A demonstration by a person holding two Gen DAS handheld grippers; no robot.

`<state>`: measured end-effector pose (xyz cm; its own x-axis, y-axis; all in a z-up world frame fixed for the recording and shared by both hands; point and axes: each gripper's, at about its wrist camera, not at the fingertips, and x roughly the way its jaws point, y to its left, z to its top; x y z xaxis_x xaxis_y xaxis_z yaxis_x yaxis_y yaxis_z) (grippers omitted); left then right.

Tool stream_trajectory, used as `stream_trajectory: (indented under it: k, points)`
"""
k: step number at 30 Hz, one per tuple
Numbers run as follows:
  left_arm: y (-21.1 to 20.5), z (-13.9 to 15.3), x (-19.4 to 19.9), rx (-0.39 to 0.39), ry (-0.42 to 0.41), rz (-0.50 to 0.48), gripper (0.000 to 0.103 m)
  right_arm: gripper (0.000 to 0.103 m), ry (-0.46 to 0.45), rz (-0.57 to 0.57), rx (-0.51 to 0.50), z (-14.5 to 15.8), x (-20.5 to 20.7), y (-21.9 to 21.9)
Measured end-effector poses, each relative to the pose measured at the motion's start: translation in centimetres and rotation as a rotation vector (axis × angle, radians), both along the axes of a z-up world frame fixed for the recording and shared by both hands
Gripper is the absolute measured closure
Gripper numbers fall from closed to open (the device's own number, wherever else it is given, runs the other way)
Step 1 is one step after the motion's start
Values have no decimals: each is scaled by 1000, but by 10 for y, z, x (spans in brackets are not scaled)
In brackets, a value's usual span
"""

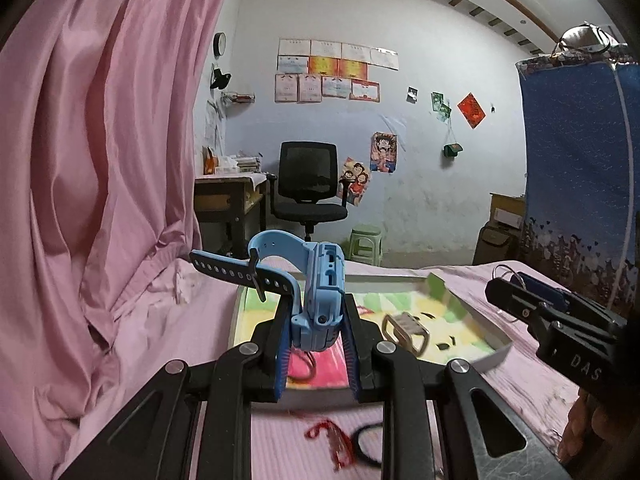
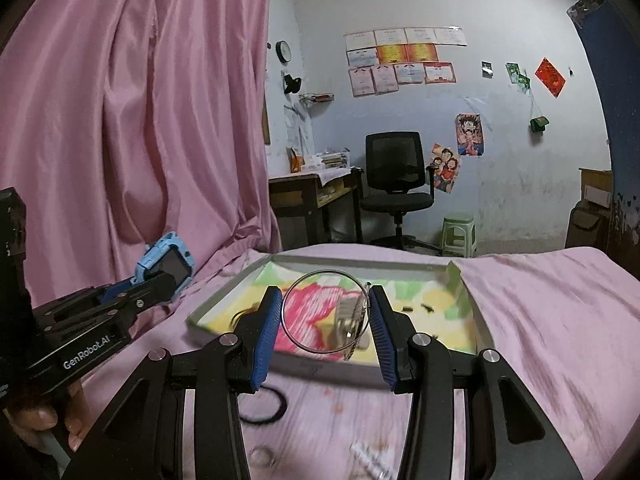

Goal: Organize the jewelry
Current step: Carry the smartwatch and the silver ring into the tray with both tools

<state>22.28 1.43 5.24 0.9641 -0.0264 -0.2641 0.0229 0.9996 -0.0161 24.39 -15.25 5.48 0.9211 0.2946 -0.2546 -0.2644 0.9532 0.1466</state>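
My left gripper (image 1: 318, 344) is shut on a light blue child's smartwatch (image 1: 320, 300), which stands on edge between the blue pads with its strap (image 1: 240, 276) sticking out to the left. In the right wrist view that watch (image 2: 168, 264) shows at the left. My right gripper (image 2: 324, 320) is shut on a thin silver bangle (image 2: 298, 344) that spans the gap between its pads. Both hang above a shallow tray (image 1: 380, 278) (image 2: 360, 262) with a colourful drawing inside, lying on a pink bed. A metal watch (image 1: 404, 330) lies in the tray.
On the pink sheet in front of the tray lie a red cord (image 1: 328, 436), a black hair band (image 2: 260, 404) and small silver pieces (image 2: 372, 460). A pink curtain (image 1: 100, 160) hangs close on the left. Beyond the bed are an office chair (image 1: 308, 184), a desk and a blue wardrobe (image 1: 580, 160).
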Motion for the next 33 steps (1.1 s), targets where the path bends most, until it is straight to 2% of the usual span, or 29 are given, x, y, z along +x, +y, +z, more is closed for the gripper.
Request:
stream_trajectory:
  k: [9,12,16,19,24,33]
  points:
    - [-4,-4,43,16,16,4,81,64,-5,-46,-7,3,48,-2]
    - [-4,-7,61,-5,62,-4,81,64,4,-55,-16,0,60,-1]
    - [-2,-18,86,-37,168,-27,81,64,34,-66,-33,-4,76,-2]
    - [-1,-29,102,-56,261,-57,81,64,85,-81,-31,-10,91,-6]
    - [0,-43,115,-78,360,-74,81,64,179,-103,-26,-27,107,-16]
    - [-11,-56,130,-17,507,-108,81,64,375,-110,-18,-65,124,-23]
